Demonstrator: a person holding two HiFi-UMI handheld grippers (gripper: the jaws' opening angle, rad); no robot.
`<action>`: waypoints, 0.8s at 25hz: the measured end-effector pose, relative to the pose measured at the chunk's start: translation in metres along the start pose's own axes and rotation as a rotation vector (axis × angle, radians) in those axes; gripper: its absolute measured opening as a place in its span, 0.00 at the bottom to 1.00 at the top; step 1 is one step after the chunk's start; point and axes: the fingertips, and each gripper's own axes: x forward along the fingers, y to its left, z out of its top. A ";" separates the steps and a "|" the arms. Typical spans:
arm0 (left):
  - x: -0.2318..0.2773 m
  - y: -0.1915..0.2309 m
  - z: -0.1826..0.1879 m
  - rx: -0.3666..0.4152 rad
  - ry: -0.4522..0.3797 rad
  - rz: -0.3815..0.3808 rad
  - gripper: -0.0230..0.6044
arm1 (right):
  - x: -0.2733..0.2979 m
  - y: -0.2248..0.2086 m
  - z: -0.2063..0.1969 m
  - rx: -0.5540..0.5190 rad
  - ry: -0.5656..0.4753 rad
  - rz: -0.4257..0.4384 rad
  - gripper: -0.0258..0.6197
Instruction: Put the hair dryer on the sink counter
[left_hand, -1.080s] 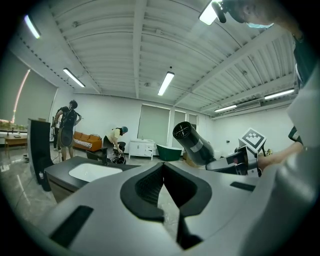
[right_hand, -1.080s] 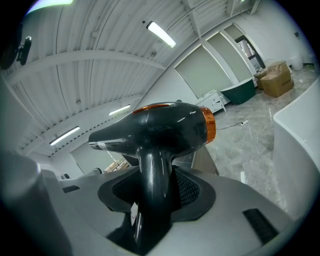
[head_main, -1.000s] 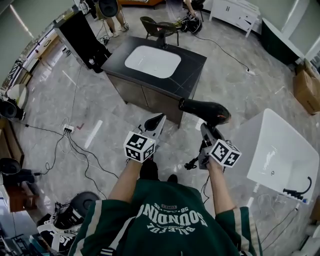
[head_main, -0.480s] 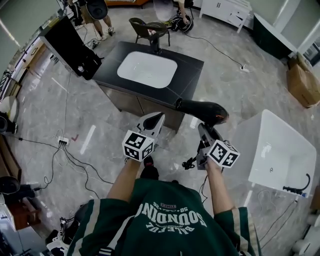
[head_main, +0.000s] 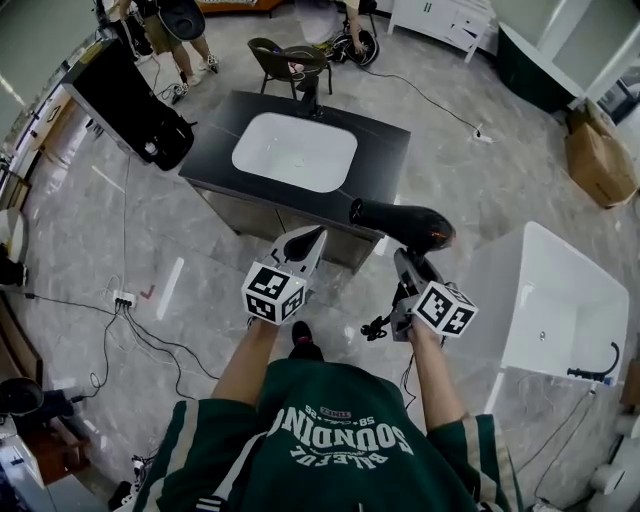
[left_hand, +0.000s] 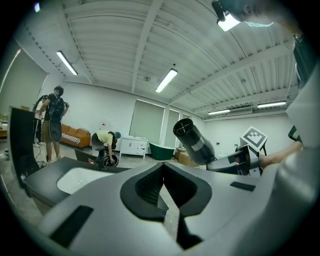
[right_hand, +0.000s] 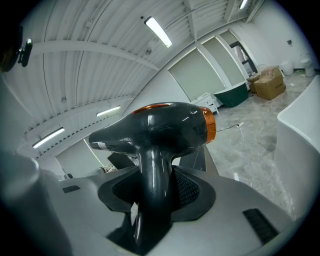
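A black hair dryer (head_main: 405, 222) with an orange ring at its rear hangs in the air just off the near right corner of the sink counter (head_main: 375, 150). The counter is black with a white basin (head_main: 295, 152) and a dark faucet (head_main: 310, 95). My right gripper (head_main: 406, 260) is shut on the dryer's handle (right_hand: 152, 185), barrel pointing left. My left gripper (head_main: 306, 243) is shut and empty, held beside it in front of the counter. In the left gripper view the dryer (left_hand: 194, 142) shows to the right above the closed jaws.
A white bathtub (head_main: 565, 300) stands at the right. A black panel (head_main: 125, 95) leans left of the counter, with a chair (head_main: 285, 55) and people behind it. Cables and a power strip (head_main: 125, 298) lie on the floor at left. A cardboard box (head_main: 600, 160) sits far right.
The person has stepped toward the counter, which now sits lower and nearer in view. Both grippers keep their pose, the dryer still held in the right one.
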 end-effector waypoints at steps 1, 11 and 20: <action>0.000 0.005 0.001 -0.001 0.000 -0.003 0.05 | 0.005 0.003 0.001 -0.001 0.000 -0.004 0.35; -0.007 0.056 -0.001 -0.004 -0.004 -0.036 0.05 | 0.046 0.034 -0.004 0.001 -0.023 -0.026 0.35; -0.014 0.085 0.001 -0.019 -0.012 -0.052 0.05 | 0.069 0.057 -0.002 0.016 -0.048 -0.045 0.35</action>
